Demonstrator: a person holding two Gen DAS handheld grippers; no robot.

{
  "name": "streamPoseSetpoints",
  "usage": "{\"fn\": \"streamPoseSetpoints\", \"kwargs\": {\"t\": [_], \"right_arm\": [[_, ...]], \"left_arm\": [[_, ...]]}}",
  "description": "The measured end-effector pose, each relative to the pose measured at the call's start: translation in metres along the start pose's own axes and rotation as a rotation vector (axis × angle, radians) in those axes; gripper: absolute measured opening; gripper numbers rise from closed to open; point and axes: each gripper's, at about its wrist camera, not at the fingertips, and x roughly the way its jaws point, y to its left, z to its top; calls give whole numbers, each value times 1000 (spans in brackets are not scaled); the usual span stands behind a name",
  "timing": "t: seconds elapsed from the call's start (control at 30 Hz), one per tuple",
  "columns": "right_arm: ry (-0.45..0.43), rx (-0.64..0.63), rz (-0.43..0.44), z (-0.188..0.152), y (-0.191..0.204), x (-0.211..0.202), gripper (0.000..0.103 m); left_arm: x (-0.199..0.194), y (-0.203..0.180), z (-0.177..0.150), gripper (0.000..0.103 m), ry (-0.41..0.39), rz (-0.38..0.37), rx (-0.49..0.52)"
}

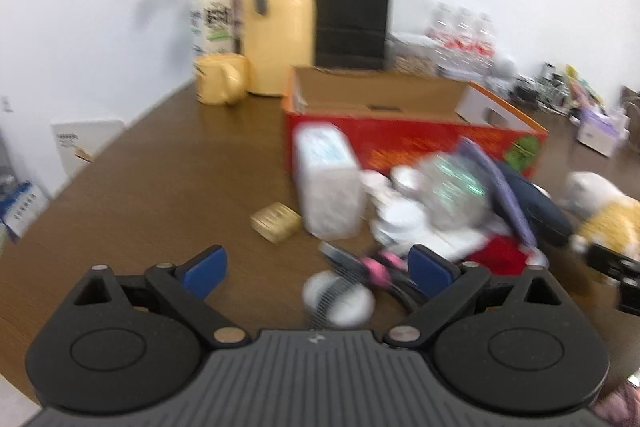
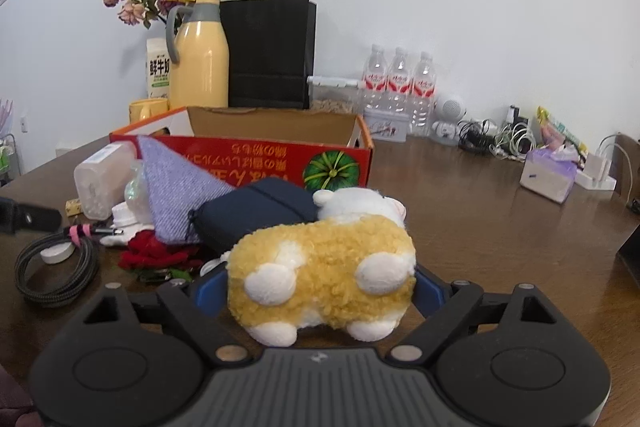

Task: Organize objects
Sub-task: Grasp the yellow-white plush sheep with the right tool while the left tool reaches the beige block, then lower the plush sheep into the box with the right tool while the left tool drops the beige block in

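Low in the frame, the plush (image 2: pixel 320 267) sits between the right gripper (image 2: pixel 320 291) pads, maybe not squeezed yet. Left gripper (image 1: pixel 320 273) gapes, empty. Next, squeeze and lift to the box (image 2: pixel 360 135), upper middle.

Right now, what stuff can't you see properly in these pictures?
- Inside of the red box: hidden by its front wall, both views.
- Pile by the clear jar: blurred, left wrist view.
- Right gripper pads: covered by the plush toy, so a squeeze can't be told.
- Notebook: partly under the purple cloth.
- Cables by the wall: too small.
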Motion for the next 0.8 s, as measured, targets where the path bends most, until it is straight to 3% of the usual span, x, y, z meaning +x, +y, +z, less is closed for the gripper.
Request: {"fn": "streamPoseSetpoints", "kwargs": {"t": [0.07,0.13,0.27,0.43,0.53,0.63,0.67,0.8], "right_arm": [[-6,-2,-8,2,-1,0,90],[-9,-6,-13,4,-1,1,90],[-10,-20,-20,8,2,4,90],[-17,-32,-27,15,6,10,90],[-31,-37,-32,20,8,13,90],[-43,-42,-34,26,11,16,90],[-46,-45,-34,28,11,17,90],[-64,-52,-26,38,12,23,90]], "left_arm": [[10,10,8,98,3,47,3],[20,19,13,89,11,87,15],[40,28,20,77,39,85,75],[63,29,22,77,83,17,138],[77,30,20,58,116,-5,160],[83,35,20,34,110,-91,139],[84,37,20,22,112,-132,130],[83,42,20,22,102,-192,124]]}}
